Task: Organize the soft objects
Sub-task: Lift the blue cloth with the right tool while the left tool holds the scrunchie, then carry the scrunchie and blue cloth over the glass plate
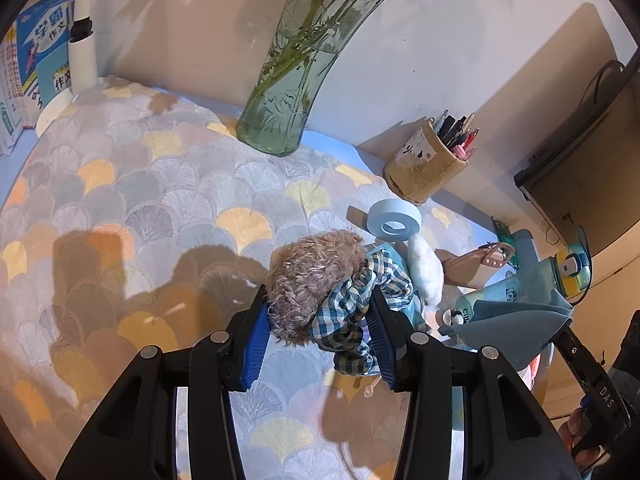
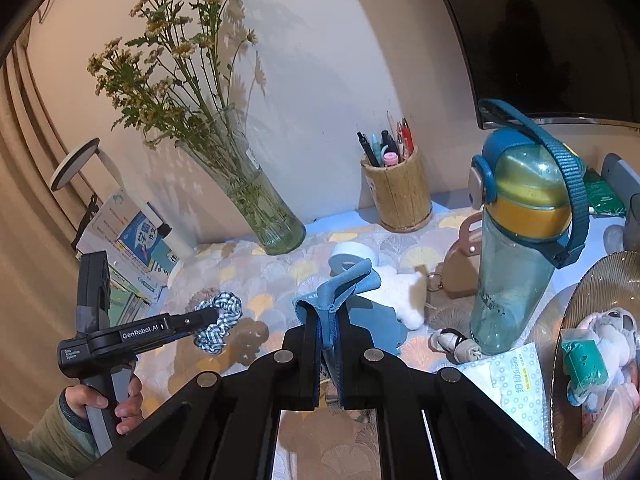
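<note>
Currently the left gripper [image 1: 320,320] clamps a checked scrunchie [image 1: 356,312] against a fuzzy brown toy [image 1: 308,276], just above the tablecloth [image 1: 160,200]. The right gripper [image 2: 328,344] pinches a blue cloth [image 2: 340,292]. Either could slip or brush the water bottle [image 2: 516,248] nearby.

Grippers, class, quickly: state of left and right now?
Left gripper: closed on the fuzzy brown plush toy with blue-checked fabric.
Right gripper: shut on the blue cloth.
</note>
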Demonstrator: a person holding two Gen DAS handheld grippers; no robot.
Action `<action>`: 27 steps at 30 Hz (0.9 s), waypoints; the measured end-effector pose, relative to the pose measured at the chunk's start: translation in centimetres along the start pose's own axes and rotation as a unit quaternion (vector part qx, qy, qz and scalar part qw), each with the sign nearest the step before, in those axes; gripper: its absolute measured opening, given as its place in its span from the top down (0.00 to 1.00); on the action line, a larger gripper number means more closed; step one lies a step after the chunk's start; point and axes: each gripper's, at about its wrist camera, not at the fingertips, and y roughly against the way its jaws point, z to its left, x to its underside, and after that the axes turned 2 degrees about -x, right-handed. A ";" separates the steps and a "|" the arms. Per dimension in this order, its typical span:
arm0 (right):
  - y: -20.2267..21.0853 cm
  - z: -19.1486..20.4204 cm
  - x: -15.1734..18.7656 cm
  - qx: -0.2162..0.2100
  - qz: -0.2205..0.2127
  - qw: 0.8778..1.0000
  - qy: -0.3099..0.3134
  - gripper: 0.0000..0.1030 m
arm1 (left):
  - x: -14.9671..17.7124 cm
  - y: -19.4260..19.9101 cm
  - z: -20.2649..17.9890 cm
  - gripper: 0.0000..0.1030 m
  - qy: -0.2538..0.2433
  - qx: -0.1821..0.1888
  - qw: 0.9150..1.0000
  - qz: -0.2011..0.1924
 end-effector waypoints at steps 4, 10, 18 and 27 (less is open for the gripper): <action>0.0 0.3 0.1 0.002 0.001 1.000 0.008 0.95 | 0.0 0.1 0.0 0.58 -0.001 0.001 1.000 -0.002; -0.2 0.6 0.5 0.001 0.006 1.000 0.012 0.95 | 0.1 0.4 0.0 0.58 0.004 -0.002 1.000 -0.006; 0.0 0.6 0.5 0.002 0.003 1.000 0.012 0.95 | 0.2 0.8 0.3 0.58 0.012 -0.005 1.000 -0.009; 0.3 0.9 0.7 0.005 0.002 1.000 0.021 0.95 | 0.7 1.5 0.4 0.58 0.018 -0.010 1.000 -0.012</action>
